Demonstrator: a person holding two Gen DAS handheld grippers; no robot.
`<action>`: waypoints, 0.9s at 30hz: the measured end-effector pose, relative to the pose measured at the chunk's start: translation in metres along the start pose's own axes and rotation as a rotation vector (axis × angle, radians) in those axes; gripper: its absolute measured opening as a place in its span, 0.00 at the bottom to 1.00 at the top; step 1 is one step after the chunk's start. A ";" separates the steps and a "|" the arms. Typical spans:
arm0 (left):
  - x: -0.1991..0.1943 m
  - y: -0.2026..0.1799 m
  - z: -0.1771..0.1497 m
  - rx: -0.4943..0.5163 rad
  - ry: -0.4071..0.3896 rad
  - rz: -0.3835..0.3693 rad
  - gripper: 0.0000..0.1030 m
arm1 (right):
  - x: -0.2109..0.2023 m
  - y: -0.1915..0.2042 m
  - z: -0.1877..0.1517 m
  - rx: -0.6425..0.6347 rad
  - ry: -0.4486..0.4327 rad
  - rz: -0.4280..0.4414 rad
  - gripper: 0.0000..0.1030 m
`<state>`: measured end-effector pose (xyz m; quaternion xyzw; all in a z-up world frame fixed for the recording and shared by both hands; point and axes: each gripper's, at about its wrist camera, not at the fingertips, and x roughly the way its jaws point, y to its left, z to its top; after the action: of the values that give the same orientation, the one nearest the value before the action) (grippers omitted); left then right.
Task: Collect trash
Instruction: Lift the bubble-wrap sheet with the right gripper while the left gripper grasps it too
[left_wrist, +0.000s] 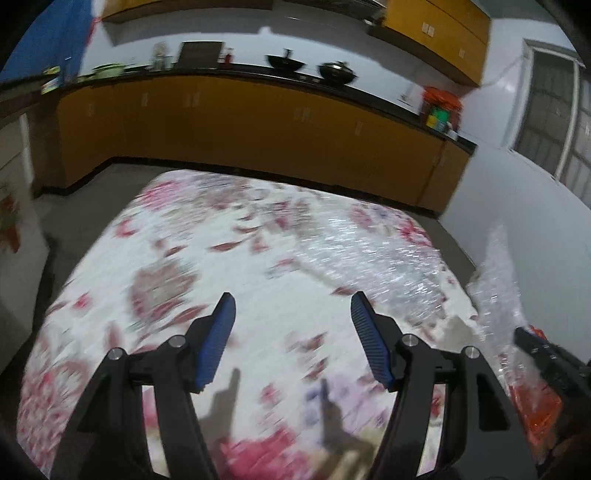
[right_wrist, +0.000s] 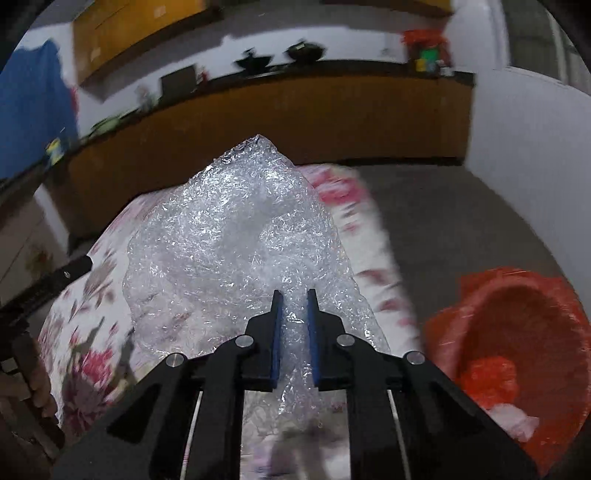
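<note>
A large crumpled sheet of clear bubble wrap (right_wrist: 236, 243) drapes up over the flowered tablecloth (right_wrist: 85, 332), and my right gripper (right_wrist: 294, 295) is shut on its near end, the blue pads pinching the plastic. In the left wrist view the same bubble wrap (left_wrist: 496, 280) rises at the right edge, with the right gripper's black body below it. My left gripper (left_wrist: 293, 306) hangs open over the flowered tablecloth (left_wrist: 184, 258), nothing between its fingers. A bin lined with a red bag (right_wrist: 524, 332), holding crumpled red and white scraps, stands on the floor to the right.
Yellow kitchen cabinets (left_wrist: 240, 122) under a dark counter with pots run along the far wall. A white wall (left_wrist: 517, 206) stands at the right. Grey floor (right_wrist: 461, 221) lies between the table's edge and the wall. A person's hand (right_wrist: 38, 387) shows at the left edge.
</note>
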<state>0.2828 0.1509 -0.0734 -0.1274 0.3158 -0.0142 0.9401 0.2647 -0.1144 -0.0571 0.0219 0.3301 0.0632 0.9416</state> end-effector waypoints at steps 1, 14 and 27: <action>0.011 -0.010 0.005 0.014 0.011 -0.019 0.68 | -0.001 -0.009 0.003 0.013 -0.006 -0.016 0.12; 0.154 -0.089 0.024 0.147 0.258 0.014 0.83 | -0.005 -0.086 0.001 0.146 0.007 -0.099 0.12; 0.157 -0.106 0.010 0.214 0.264 -0.015 0.22 | -0.018 -0.096 -0.014 0.241 0.013 -0.042 0.12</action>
<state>0.4196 0.0334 -0.1322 -0.0260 0.4322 -0.0713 0.8986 0.2522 -0.2123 -0.0651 0.1276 0.3416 0.0035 0.9311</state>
